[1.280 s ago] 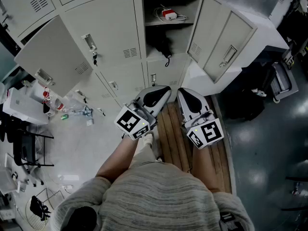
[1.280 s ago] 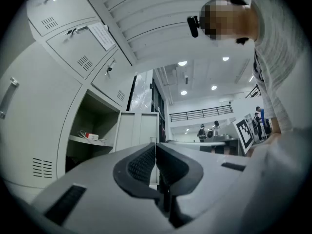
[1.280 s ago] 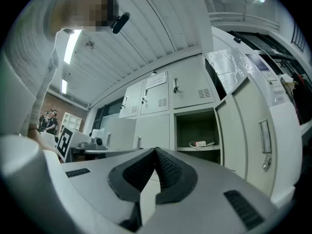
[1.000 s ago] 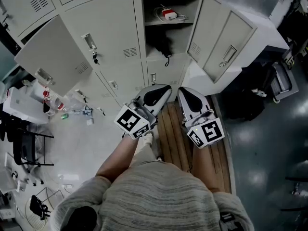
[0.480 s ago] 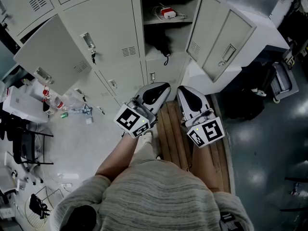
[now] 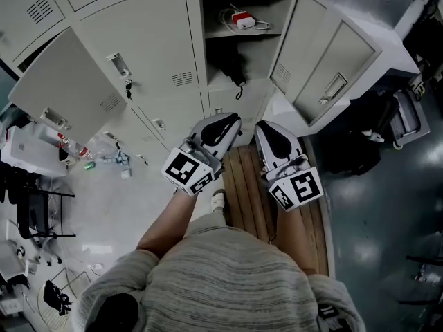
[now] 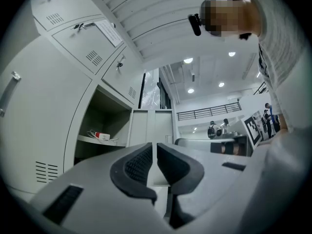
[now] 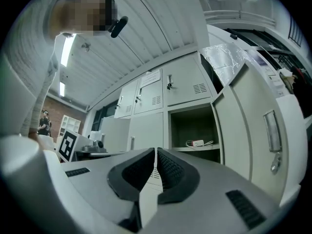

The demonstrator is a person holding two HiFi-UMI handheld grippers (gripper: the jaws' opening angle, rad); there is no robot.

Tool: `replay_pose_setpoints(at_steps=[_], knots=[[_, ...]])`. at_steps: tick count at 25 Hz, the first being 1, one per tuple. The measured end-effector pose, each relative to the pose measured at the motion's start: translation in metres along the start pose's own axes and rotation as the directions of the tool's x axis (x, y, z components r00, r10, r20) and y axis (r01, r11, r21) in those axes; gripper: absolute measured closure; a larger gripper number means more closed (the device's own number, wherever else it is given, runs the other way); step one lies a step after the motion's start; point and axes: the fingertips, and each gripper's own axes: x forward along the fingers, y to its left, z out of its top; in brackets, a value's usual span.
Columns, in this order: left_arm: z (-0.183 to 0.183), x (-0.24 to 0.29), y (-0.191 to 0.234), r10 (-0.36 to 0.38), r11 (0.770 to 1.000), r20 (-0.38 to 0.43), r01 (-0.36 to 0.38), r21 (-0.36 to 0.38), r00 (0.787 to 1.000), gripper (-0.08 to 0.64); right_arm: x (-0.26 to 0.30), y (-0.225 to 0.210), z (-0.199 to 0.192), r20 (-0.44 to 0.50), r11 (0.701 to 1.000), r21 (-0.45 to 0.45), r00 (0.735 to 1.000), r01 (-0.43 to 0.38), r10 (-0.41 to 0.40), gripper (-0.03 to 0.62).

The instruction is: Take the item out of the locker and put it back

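The open locker compartment [image 6: 239, 43] is at the top middle of the head view. On its shelf lies a small red and white item [image 6: 242, 21] with a white cable; it also shows as the red and white item [image 7: 100, 136] in the left gripper view and the item [image 8: 197, 143] in the right gripper view. A black thing [image 6: 233, 68] hangs under the shelf. My left gripper [image 6: 230, 120] and right gripper [image 6: 261, 128] are side by side below the locker, pointing at it, well short of the shelf. The left gripper's jaws [image 7: 155, 150] are shut and hold nothing, and so are the right gripper's jaws [image 8: 156, 154].
The compartment's door [image 6: 315, 61] stands open to the right. Another locker door [image 6: 66, 81] hangs open at the left. Wooden slats [image 6: 242, 185] lie on the floor beneath the grippers. Bottles and clutter [image 6: 90, 154] sit on the floor at left, a black bag [image 6: 353, 144] at right.
Both grippers have edged forward toward the locker, the left one a little more. Both stay shut and empty.
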Motion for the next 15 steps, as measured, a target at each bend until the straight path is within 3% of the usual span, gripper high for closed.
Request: replay_pose_setpoints(at_steps=[9, 15], knots=[[-0.009, 0.045, 0.054, 0.006, 1.000, -0.018, -0.007, -0.020, 1.000, 0.483, 0.049, -0.041, -0.015, -0.027, 1.000, -0.012, 0.999, 0.027, -0.027, 0.566], [-0.002, 0.076, 0.093, 0.036, 0.999, -0.028, -0.036, 0.010, 0.999, 0.443, 0.074, -0.066, -0.019, -0.029, 0.998, -0.026, 0.997, 0.066, -0.066, 0.566]])
